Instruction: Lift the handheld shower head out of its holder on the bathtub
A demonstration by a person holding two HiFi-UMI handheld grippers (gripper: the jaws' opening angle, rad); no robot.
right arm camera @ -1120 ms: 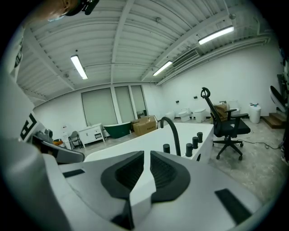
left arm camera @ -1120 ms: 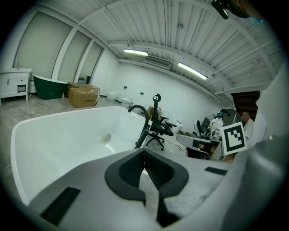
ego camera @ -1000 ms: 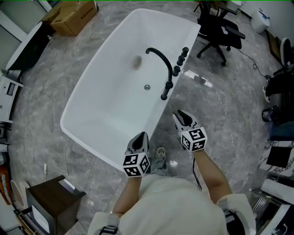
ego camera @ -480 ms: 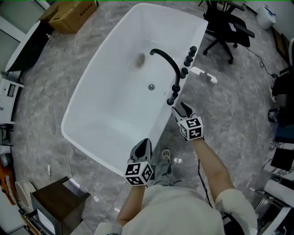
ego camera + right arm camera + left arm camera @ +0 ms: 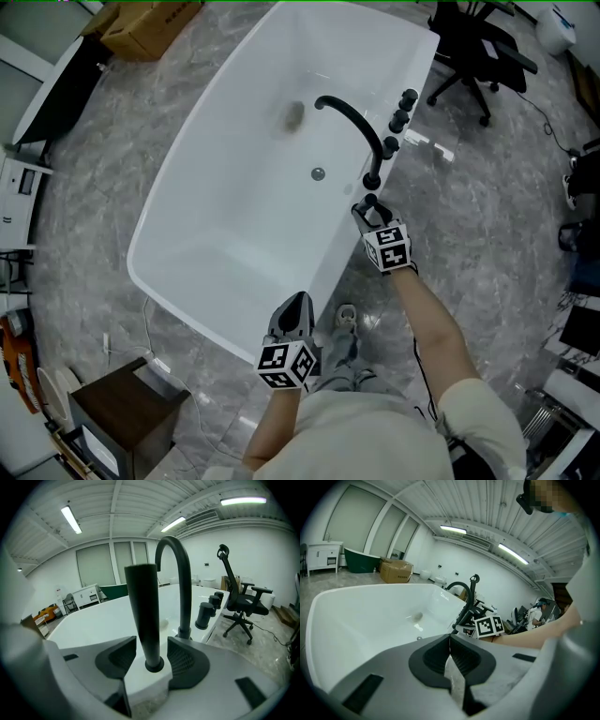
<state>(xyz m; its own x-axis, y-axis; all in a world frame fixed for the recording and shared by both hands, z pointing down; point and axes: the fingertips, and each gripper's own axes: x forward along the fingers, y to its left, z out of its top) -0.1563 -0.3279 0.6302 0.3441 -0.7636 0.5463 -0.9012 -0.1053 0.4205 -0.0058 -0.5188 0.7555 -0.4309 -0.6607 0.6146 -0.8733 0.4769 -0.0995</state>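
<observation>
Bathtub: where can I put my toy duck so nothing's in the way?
Free: the far rim across from the spout, and the tub floor around the drain. Crowded: right around the shower head, spout and knobs.

Grey marble-pattern floor (image 5: 103, 159) all round. Cardboard box (image 5: 145, 26) at top left. Black office chair (image 5: 478, 47) on castors at top right, thin cable (image 5: 548, 117) trailing on floor near it. Dark brown cabinet (image 5: 108, 412) at bottom left. Black gooseneck spout (image 5: 185, 597) upright; three black knobs (image 5: 401, 119) in row beside it. Small white piece (image 5: 429, 143) on floor near knobs. Green tub (image 5: 361, 560) and white vanity (image 5: 321, 555) far back. Ceiling strip lights (image 5: 71, 519) lit.
</observation>
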